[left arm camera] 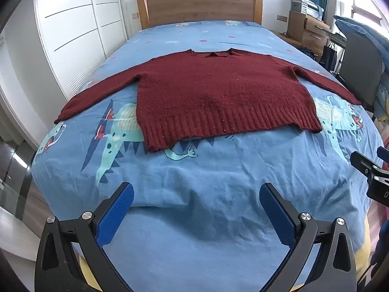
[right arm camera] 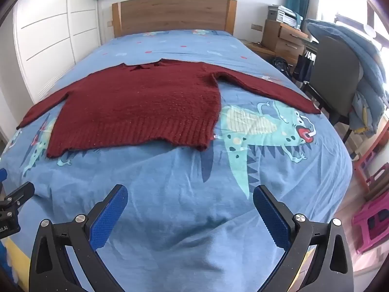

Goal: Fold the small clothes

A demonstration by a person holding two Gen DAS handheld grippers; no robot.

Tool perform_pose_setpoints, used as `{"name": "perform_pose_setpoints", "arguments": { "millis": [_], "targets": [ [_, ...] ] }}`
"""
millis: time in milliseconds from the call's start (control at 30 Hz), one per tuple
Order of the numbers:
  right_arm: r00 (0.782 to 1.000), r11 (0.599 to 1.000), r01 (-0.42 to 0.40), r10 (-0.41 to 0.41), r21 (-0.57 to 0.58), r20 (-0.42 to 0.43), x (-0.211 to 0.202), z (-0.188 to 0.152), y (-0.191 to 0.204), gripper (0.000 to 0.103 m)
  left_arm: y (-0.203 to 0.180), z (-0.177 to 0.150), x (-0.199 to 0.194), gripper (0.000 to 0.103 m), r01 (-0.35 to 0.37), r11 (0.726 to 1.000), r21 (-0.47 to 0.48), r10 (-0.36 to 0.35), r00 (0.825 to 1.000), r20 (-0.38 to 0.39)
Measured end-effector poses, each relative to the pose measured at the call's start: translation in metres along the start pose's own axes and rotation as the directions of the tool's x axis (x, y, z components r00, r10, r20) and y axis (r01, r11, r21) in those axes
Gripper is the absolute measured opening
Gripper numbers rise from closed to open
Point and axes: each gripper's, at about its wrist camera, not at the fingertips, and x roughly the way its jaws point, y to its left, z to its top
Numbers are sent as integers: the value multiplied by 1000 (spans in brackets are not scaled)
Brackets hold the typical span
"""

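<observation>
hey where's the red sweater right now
The red sweater lies flat mid-bed on the blue dinosaur sheet, sleeves spread, collar toward the wooden headboard; in both wrist views it's beyond the open jaws.

Sweater [right arm camera: 136,102] covers part of the sheet's dinosaur print [right arm camera: 255,126] — the chair [right arm camera: 335,85] hides the desk behind.

No legible text anywhere, only cut-off letters

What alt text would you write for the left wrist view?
A dark red sweater lies flat, sleeves spread, on a bed with a blue dinosaur sheet. The open left gripper hovers empty near the bed's foot; the right gripper peeks in at the edge.
</observation>
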Motion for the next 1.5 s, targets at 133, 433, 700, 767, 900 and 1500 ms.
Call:
{"name": "perform_pose_setpoints", "arguments": {
  "millis": [133,433,700,767,900,1500],
  "targets": [
    [1000,1000,0,0,5,-6,2,-1,1,103,4,-3,3,102,-18,1000,-10,18,1000,-4],
    [1000,1000,-7,7,0,-19,7,-2,-2,103,2,-2,1,102,-29,999,-29,29,1000,-7],
    [1000,1000,-8,8,1,-16,5,-2,-2,103,3,1,-3,102,-27,999,-37,27,1000,0],
    [1000,1000,-6,6,-2,-14,4,-2,-2,103,4,1,-2,102,-26,999,-38,26,1000,-1],
    [1000,1000,-6,6,-4,-13,3,-2,-1,103,5,1,-2,102,-20,999,-44,20,1000,0],
    [1000,1000,0,0,-11,-7,-1,-4,3,103,5,-3,-6,102,-28,998,-48,30,999,22]
  ]
}}
